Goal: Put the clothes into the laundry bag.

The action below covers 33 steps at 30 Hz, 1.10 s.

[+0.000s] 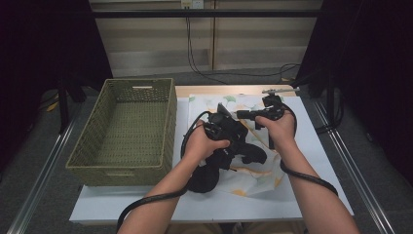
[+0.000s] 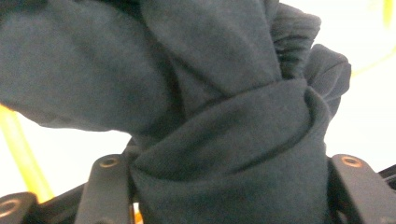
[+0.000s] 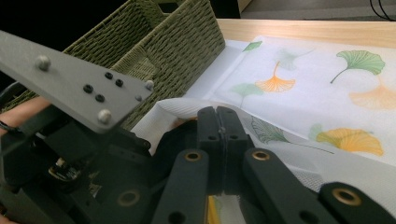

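A dark blue-grey garment [image 1: 249,154] lies bunched on a white cloth printed with ginkgo leaves [image 1: 260,181]. My left gripper [image 1: 229,145] points down into it. In the left gripper view the knotted bundle [image 2: 224,116] fills the gap between the two jaws of my left gripper [image 2: 229,186], which press on its sides. My right gripper [image 1: 240,115] lies level just behind, pointing left, with its jaws together. In the right gripper view my right gripper [image 3: 217,116] has its tips by a raised fold of the leaf cloth [image 3: 303,84]; I cannot tell whether they pinch it.
A green woven basket [image 1: 168,122] stands empty on the left of the white table [image 1: 146,202], close beside the cloth; its corner [image 3: 187,46] is near the right gripper. Cables trail from both grippers along the forearms. Floor rails run along both sides of the table.
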Each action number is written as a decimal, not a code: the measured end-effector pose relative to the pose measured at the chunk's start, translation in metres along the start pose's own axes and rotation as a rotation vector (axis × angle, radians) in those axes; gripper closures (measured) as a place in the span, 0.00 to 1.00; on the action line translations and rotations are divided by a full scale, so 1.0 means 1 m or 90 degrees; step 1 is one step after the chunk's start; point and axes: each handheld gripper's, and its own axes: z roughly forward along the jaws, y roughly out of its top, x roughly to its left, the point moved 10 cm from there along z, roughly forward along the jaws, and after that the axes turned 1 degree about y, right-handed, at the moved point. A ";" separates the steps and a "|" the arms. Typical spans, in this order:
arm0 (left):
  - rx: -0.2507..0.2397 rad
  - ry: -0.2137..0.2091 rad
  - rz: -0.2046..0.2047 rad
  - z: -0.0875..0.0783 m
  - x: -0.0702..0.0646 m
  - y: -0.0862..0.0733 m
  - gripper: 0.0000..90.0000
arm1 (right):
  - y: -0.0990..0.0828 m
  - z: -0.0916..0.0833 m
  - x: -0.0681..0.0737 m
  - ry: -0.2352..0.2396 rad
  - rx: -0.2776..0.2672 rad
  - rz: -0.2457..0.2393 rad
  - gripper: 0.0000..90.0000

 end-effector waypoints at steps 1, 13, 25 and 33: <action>0.007 0.001 0.000 0.001 0.000 -0.001 0.45 | 0.000 0.000 0.000 0.000 0.000 0.000 1.00; -0.004 0.004 0.003 0.006 0.003 -0.002 0.36 | -0.003 -0.001 -0.003 -0.001 0.002 0.000 1.00; -0.011 0.007 0.036 0.001 0.003 -0.006 0.24 | -0.005 0.000 -0.003 -0.005 0.005 -0.001 1.00; -0.016 0.003 0.047 -0.008 0.001 -0.012 0.12 | -0.007 0.001 -0.003 -0.005 0.009 -0.002 1.00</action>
